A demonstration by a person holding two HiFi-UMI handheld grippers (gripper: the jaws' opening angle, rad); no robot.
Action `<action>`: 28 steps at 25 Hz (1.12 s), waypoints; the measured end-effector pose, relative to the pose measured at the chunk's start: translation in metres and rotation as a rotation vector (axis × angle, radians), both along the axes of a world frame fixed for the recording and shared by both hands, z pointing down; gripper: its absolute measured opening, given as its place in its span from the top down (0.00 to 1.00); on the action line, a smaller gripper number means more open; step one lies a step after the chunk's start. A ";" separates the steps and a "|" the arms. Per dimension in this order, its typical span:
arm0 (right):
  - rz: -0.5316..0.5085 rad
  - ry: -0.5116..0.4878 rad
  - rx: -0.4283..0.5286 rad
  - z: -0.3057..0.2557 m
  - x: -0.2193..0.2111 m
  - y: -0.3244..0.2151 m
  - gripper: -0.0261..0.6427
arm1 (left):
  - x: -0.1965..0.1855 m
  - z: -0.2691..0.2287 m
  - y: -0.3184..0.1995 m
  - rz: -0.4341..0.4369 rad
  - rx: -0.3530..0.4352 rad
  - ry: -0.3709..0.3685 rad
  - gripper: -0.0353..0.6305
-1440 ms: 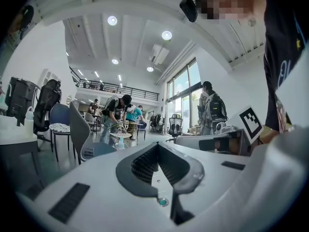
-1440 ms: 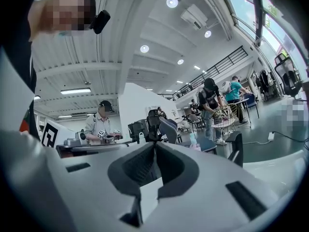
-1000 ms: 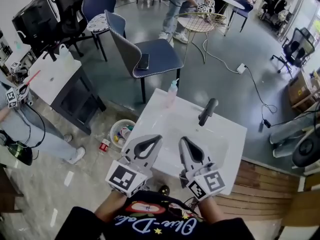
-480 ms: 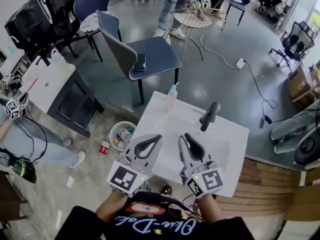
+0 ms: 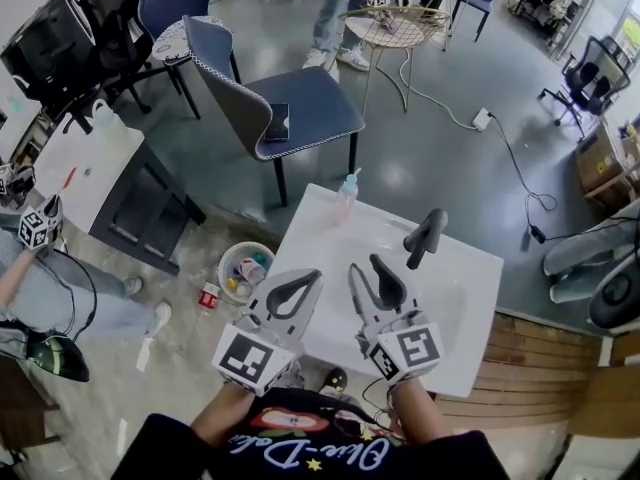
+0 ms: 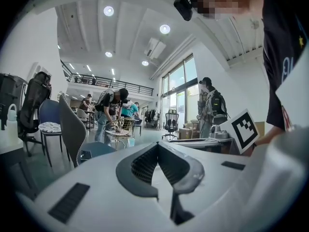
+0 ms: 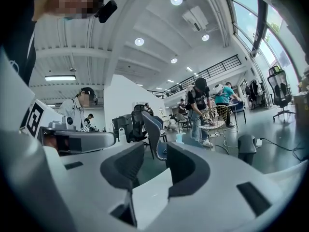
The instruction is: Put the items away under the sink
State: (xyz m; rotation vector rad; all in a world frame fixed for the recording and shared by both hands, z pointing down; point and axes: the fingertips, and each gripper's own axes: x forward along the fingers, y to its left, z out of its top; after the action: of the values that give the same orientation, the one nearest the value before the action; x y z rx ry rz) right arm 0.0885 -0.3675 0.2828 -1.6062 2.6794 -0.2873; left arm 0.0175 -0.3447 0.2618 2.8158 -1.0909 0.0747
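The empty right gripper (image 5: 364,266) has just been opening over the sink (image 5: 470,268), probably to grasp; the left gripper (image 5: 312,278) is closed.

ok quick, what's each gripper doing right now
left gripper: shut, nothing in it
right gripper: open and empty, its jaws have just been opening

Right gripper (image 5: 365,265) jaws, lately shut, now apart, seemingly nothing between them.
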 end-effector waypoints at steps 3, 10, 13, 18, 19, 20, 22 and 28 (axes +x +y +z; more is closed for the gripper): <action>0.029 0.002 -0.010 0.006 -0.001 -0.013 0.70 | -0.005 0.003 -0.005 -0.004 -0.008 0.000 0.94; 0.046 0.018 -0.009 0.018 -0.007 -0.037 0.66 | -0.005 0.007 -0.014 -0.001 -0.021 0.021 0.94; 0.053 0.030 -0.019 0.024 -0.010 -0.047 0.65 | -0.009 0.009 -0.018 -0.004 -0.030 0.028 0.94; 0.110 0.036 -0.044 0.039 -0.007 -0.059 0.63 | -0.016 0.017 -0.020 -0.011 -0.055 0.022 0.94; 0.126 0.040 -0.041 0.040 -0.006 -0.062 0.61 | -0.017 0.018 -0.021 -0.013 -0.059 0.018 0.94; 0.138 0.045 -0.037 0.039 -0.006 -0.065 0.60 | -0.019 0.019 -0.022 -0.016 -0.062 0.015 0.94; 0.148 0.056 -0.031 0.039 -0.008 -0.070 0.59 | -0.023 0.019 -0.025 -0.024 -0.063 0.012 0.94; 0.160 0.068 -0.048 0.047 -0.008 -0.080 0.59 | -0.028 0.020 -0.031 -0.038 -0.069 0.007 0.94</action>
State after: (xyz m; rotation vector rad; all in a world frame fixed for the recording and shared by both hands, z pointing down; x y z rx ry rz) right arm 0.0801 -0.4476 0.3299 -1.8639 2.5902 -0.3019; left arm -0.0100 -0.3754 0.2821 2.7313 -1.1170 0.0975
